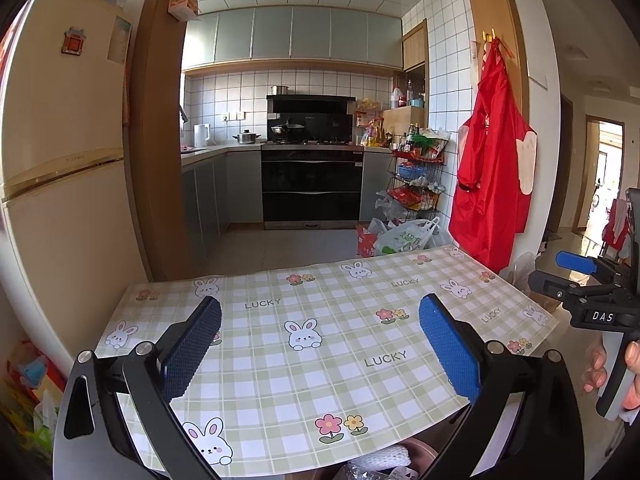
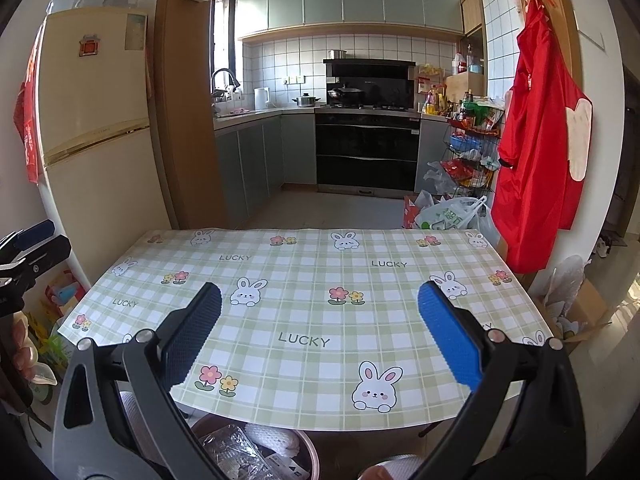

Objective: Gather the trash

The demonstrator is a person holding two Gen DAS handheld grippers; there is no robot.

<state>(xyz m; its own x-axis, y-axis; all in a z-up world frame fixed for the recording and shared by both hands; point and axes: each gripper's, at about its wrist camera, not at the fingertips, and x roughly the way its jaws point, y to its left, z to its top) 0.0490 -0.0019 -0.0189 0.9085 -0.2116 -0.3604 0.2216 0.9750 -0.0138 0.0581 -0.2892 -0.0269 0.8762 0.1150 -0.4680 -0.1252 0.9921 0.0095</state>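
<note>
Cream two-door fridge (image 2: 96, 128) stands at 9 o'clock, against the wall left of the kitchen doorway.

Left tool (image 1: 320, 340): both blue ribbed pads spread wide apart, nothing between them. It hangs over the near edge of the bench (image 1: 340, 380), which is covered with a green-and-white checked cloth printed with rabbits, flowers and the word LUCKY. Cloth surface carries no loose items in either view.

Trash: at 6 o'clock, just below the near edge of the bench, sits a round brown bin (image 2: 308, 456). Inside it lie a crumpled clear plastic wrapper (image 2: 232, 452) and a white dimpled foam piece (image 2: 272, 438), the two touching. Left wrist view shows only the bin's top and the white foam at its bottom edge.

Right tool (image 2: 320, 336): pads likewise wide apart, empty, held over the near half of the bench. In the left wrist view the right tool's body shows at 3 o'clock, gripped by a hand (image 1: 628, 376).

Beyond the bench at 12 o'clock: black oven range (image 2: 366, 152) in the kitchen. At 2 o'clock a red apron (image 2: 536, 140) hangs from a wall hook; below it a white-and-green plastic shopping bag (image 2: 452, 216) sits on the floor beside a wire rack.
</note>
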